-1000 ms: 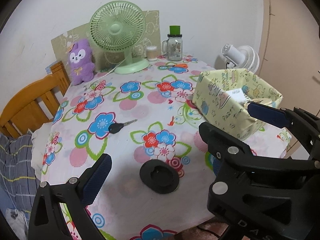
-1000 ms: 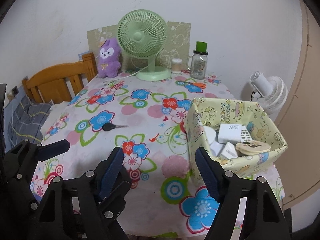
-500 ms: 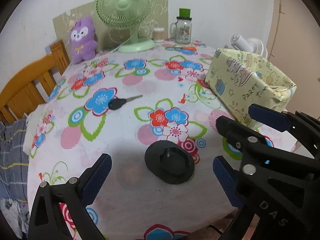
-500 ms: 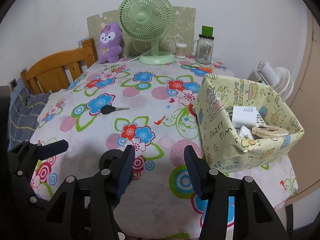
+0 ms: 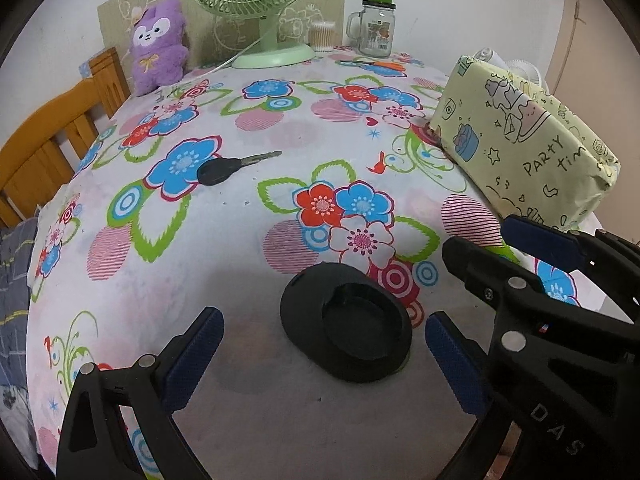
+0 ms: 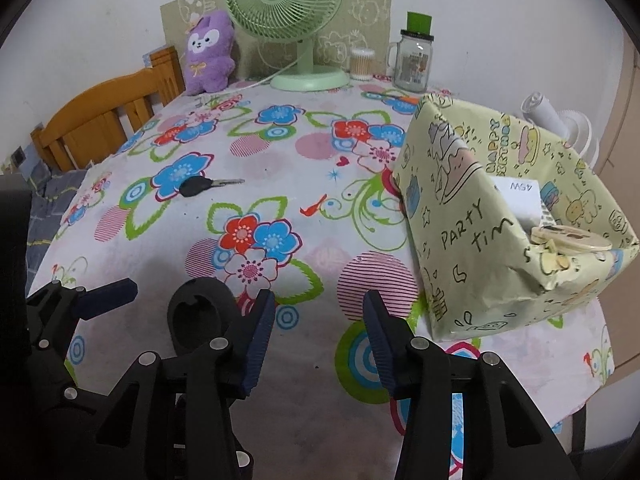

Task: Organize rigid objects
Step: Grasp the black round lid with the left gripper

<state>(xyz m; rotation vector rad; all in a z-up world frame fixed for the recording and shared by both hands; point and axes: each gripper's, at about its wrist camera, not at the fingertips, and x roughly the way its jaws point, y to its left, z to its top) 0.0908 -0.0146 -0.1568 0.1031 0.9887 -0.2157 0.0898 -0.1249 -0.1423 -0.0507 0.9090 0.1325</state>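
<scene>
Soft, even indoor light fills both views, with no glare. A broad grey shadow darkens the tablecloth [image 5: 248, 392] at the bottom centre of each frame. Fisheye bending curves the edges; black vignette fills the corners. Everything is sharp, without motion blur.

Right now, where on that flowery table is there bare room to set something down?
Free: the cloth between the black-headed key, the yellow paper-wrapped box and the green desk fan. Crowded: the near edge, around the black round disc and both grippers.
</scene>
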